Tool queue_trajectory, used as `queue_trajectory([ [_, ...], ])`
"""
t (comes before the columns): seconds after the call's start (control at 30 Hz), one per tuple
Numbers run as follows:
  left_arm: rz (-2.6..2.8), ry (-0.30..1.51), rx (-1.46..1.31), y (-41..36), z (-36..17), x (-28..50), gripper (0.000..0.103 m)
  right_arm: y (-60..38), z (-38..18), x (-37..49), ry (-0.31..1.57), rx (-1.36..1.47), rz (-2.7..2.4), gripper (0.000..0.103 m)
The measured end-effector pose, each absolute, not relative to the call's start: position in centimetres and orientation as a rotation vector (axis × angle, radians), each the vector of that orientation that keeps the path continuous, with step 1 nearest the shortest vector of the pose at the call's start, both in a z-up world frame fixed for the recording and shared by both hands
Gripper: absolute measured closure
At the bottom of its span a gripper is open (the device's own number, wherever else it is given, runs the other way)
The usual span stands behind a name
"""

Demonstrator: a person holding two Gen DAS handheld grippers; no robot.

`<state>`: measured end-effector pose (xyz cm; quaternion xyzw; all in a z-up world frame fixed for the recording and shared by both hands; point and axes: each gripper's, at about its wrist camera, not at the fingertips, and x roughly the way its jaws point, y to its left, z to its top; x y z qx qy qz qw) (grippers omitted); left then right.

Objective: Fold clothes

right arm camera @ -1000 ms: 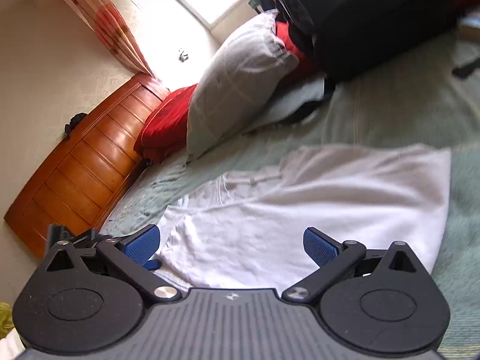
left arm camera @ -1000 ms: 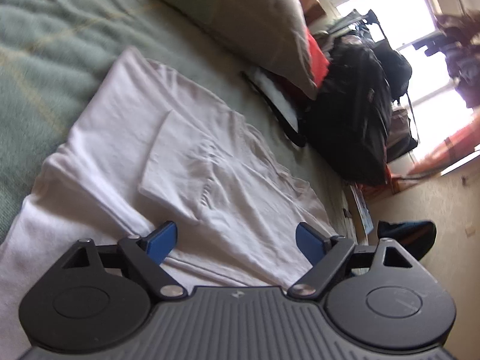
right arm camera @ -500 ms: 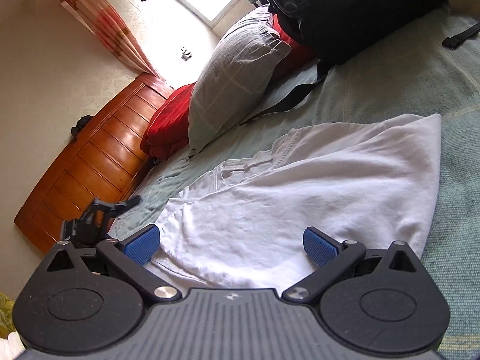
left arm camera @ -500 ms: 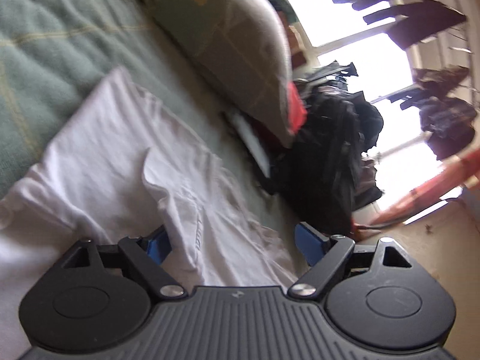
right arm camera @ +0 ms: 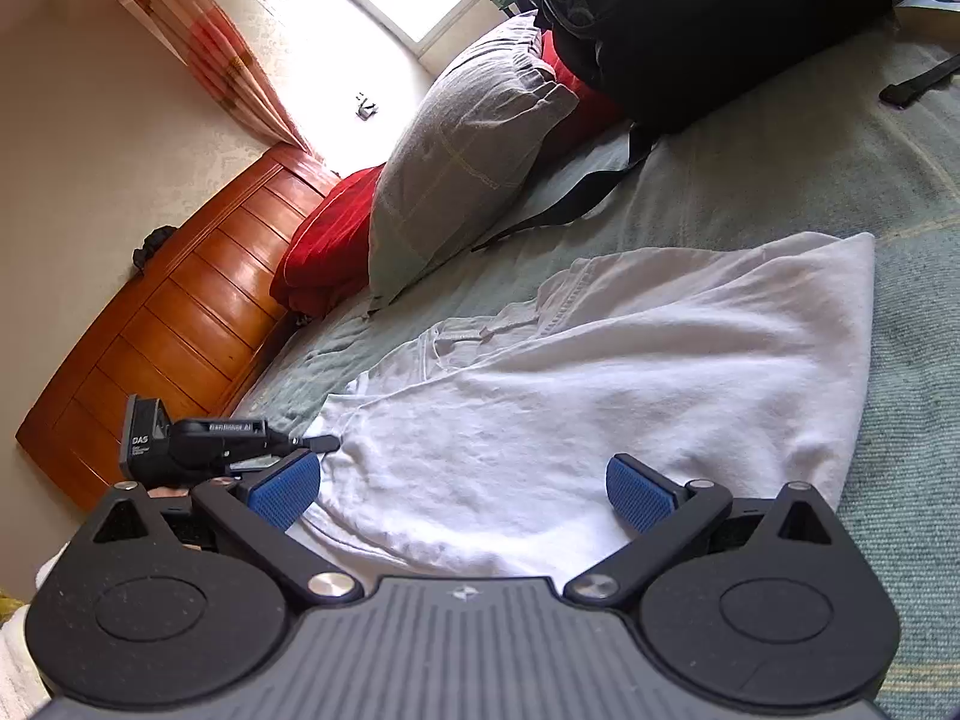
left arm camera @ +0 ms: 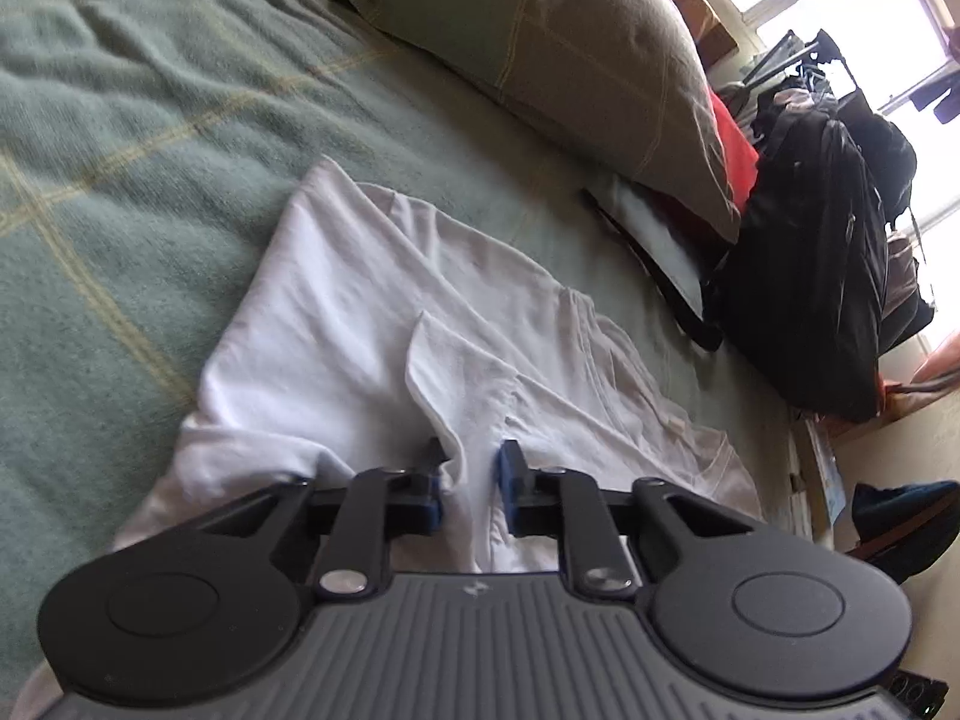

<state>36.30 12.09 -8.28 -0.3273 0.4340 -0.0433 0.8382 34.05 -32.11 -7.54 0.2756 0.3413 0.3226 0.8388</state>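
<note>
1. The thin white cotton T-shirt (left arm camera: 360,312) lies spread on the green checked bed blanket (left arm camera: 120,120), partly folded, with one flap doubled over its middle.
2. The left gripper (left arm camera: 468,480) has its jaws clenched on a raised ridge of that flap.
3. The right gripper (right arm camera: 462,486) hovers over the shirt's near edge, jaws released and wide.
4. The cloth looks light, limp and non-slippery; it likely sags unless it is taken by hems or corners.

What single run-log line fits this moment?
left gripper: shut on white shirt | right gripper: open | bed
</note>
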Motion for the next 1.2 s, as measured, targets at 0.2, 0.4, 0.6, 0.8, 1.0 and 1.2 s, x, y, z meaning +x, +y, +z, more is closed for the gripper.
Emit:
queue_trajectory([
  [0.2, -0.114, 0.862, -0.536, 10.7, -4.3, 35.5, 0.096, -32.2, -7.3, 33.9, 0.717, 0.568, 0.670, 0.000],
  [0.4, -0.088, 0.844, -0.434, 9.6, -3.4, 35.4, 0.096, -32.1, -6.4, 33.2, 0.699, 0.488, 0.613, 0.000],
  [0.6, -0.092, 0.816, -0.430, 9.7, -3.7, 34.3, 0.096, -33.9, -4.5, 32.0, 0.607, 0.263, 0.356, 0.000],
  [0.8, -0.117, 0.741, -0.412, 9.8, -2.7, 33.1, 0.096, -36.6, -6.0, 33.6, 0.662, 0.319, 0.256, 0.000],
  [1.0, -0.073, 0.802, -0.408, 10.8, -4.2, 32.5, 0.097, -36.2, -6.3, 33.5, 0.678, 0.285, 0.247, 0.000],
  [1.2, -0.053, 0.831, -0.435, 11.6, -5.7, 32.1, 0.097, -36.5, -6.3, 33.7, 0.683, 0.291, 0.235, 0.000],
])
